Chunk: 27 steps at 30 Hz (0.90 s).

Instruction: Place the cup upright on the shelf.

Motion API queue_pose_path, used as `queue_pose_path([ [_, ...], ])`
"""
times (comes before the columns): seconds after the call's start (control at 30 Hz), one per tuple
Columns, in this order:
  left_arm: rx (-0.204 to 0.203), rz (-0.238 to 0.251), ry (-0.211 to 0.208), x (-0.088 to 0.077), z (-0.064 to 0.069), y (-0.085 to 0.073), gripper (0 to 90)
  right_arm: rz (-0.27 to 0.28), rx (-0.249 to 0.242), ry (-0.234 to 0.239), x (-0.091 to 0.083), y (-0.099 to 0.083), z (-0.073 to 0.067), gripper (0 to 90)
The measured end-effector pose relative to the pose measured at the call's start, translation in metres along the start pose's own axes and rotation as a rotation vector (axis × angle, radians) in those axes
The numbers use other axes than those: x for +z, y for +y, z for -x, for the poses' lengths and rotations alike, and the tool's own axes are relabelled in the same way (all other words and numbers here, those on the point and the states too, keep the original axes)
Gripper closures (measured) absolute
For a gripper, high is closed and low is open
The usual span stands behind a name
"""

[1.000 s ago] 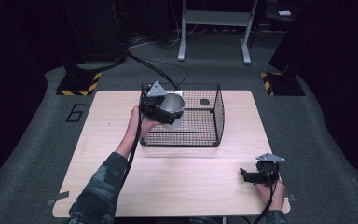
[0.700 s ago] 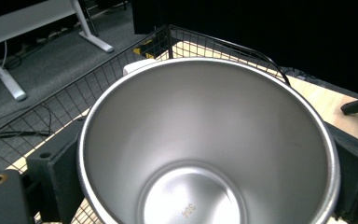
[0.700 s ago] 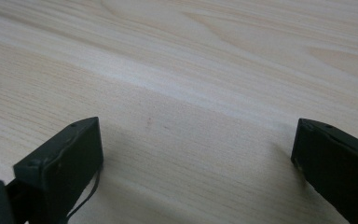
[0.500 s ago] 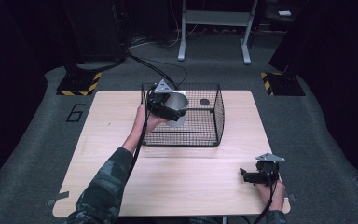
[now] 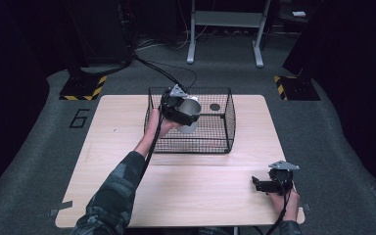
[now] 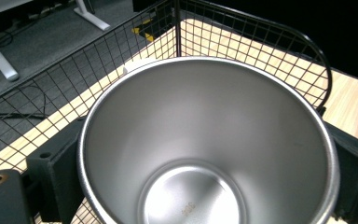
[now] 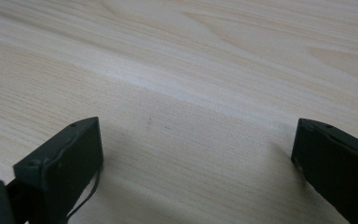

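Because the left gripper (image 5: pixel 182 113) clamps the steel cup (image 6: pixel 208 140) over the wire basket (image 5: pixel 229 128), lowering it in looks intended, while the right gripper (image 7: pixel 196 163) rests gaping on the table (image 5: pixel 112 147).

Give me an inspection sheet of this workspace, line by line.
Surface: pale wooden table, bare at the front.
Job's things: steel cup, empty, held over the wire basket, which sits on the table's far half.
Clutter: small dark round item in the basket; tape bits at the table's left front edge.
Tongs: left tongs shut on the cup; right tongs open, low over the table, holding nothing.
Cables: one cable runs off across the floor.
Surroundings: grey floor, dark room, striped bases, a grey stand.
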<state>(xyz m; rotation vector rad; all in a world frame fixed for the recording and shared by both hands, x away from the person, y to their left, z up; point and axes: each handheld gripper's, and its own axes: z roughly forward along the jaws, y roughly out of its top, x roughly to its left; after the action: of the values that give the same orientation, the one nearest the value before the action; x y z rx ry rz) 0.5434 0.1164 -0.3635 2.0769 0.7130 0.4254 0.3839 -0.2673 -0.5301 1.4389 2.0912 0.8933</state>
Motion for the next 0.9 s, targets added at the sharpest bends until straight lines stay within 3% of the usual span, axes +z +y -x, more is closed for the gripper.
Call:
queue_pose_path([
  [0.43,-0.008,-0.056,0.004,0.024,-0.005,-0.004,6.6,-0.002,-0.004,0.002,0.000,0.000,0.000,1.6],
  [0.9,-0.017,-0.092,0.011,0.038,-0.012,-0.009,6.6,-0.001,-0.004,0.001,0.000,0.000,0.000,1.7],
])
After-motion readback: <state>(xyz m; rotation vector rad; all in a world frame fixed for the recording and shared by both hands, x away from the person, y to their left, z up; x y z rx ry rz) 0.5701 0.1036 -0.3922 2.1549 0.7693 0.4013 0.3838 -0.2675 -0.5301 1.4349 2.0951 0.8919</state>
